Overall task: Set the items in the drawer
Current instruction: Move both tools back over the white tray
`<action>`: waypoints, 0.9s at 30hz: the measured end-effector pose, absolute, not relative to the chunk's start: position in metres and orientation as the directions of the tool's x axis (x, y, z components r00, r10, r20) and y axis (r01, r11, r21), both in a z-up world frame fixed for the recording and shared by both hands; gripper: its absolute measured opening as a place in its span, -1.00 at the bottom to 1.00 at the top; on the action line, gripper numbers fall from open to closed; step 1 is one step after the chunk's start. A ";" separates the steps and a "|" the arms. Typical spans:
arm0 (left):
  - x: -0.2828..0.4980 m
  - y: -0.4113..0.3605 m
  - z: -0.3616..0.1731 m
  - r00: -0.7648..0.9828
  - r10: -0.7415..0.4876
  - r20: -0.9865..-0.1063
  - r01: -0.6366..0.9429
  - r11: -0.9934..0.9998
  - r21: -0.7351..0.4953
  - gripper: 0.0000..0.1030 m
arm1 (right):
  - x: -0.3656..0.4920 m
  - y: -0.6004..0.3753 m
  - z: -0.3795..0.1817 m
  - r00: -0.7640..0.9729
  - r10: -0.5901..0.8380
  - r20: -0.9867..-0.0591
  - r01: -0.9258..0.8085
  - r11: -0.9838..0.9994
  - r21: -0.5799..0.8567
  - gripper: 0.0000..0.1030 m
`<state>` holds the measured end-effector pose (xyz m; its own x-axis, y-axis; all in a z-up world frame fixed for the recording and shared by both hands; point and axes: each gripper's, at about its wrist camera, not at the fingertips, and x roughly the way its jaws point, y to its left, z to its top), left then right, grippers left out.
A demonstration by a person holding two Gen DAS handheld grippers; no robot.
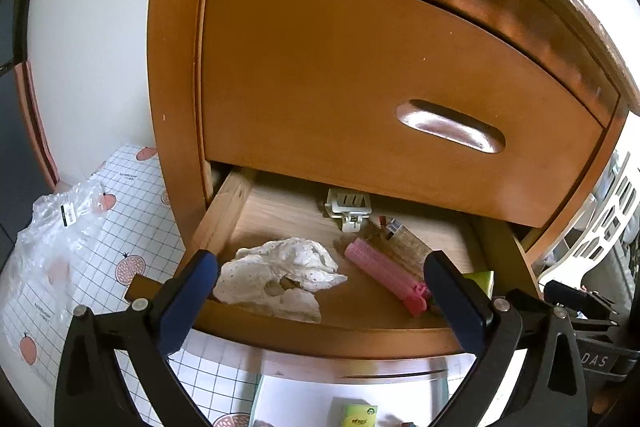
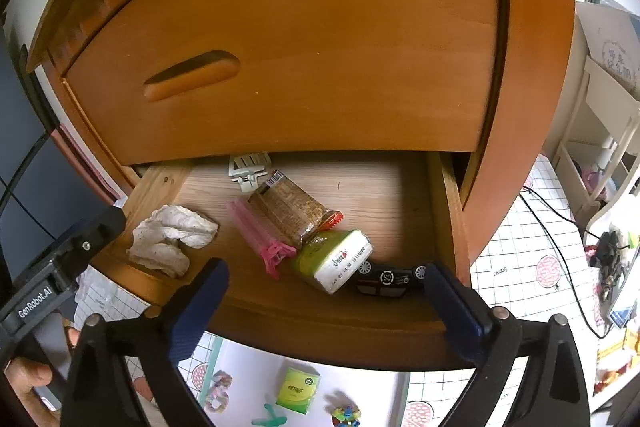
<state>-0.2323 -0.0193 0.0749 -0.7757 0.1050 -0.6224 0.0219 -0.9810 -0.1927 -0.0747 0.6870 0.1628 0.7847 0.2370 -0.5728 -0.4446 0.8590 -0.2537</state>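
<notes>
Six items fill the drawer (one toy car); both claws gape, empty.

Open wooden drawer, lower tier of cabinet. Contents on its floor: crumpled white cloth at left; white hair clip at rear; pink hair roller beside a seed-filled packet; green tissue pack touching both; black toy car against the front wall.
</notes>
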 end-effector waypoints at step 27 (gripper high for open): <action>-0.148 -0.007 0.082 -0.817 0.198 -0.541 -0.057 -0.962 -0.266 1.00 | -0.155 0.653 0.170 0.827 0.348 -0.442 -0.506 0.805 -0.312 1.00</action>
<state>-0.1480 -0.0069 0.0821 -0.8174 0.1979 -0.5411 -0.0566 -0.9622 -0.2663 -0.1547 0.6531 0.1696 0.8265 0.3480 -0.4425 -0.5056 0.8045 -0.3116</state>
